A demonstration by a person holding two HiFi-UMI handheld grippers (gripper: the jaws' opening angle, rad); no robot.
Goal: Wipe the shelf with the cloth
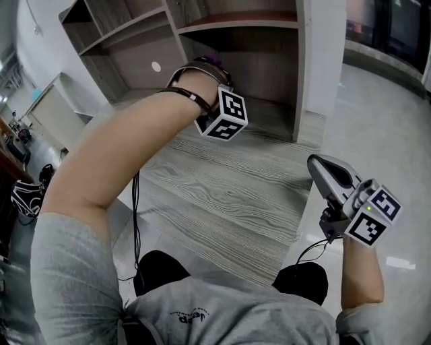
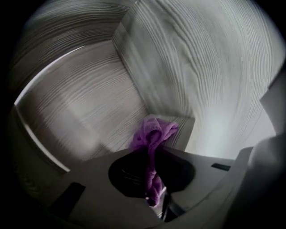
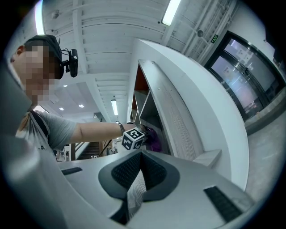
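Pinching the cloth [image 2: 154, 129], bunched just ahead, left tongs [image 2: 153, 154] are held inside the shelf [image 1: 269, 118], upper centre; right tongs [image 3: 139, 161] are pressed together, empty, lower right.

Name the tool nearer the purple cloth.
Left. The left tool is shut on the crumpled purple cloth inside the grey wood-grain shelf; the right tool hangs outside it, empty.

A commercial hall is suggested by long ceiling strip lights [image 3: 171, 11], glossy pale floor [image 1: 384, 114] and tall grey wood-grain shelving [image 1: 242, 64].
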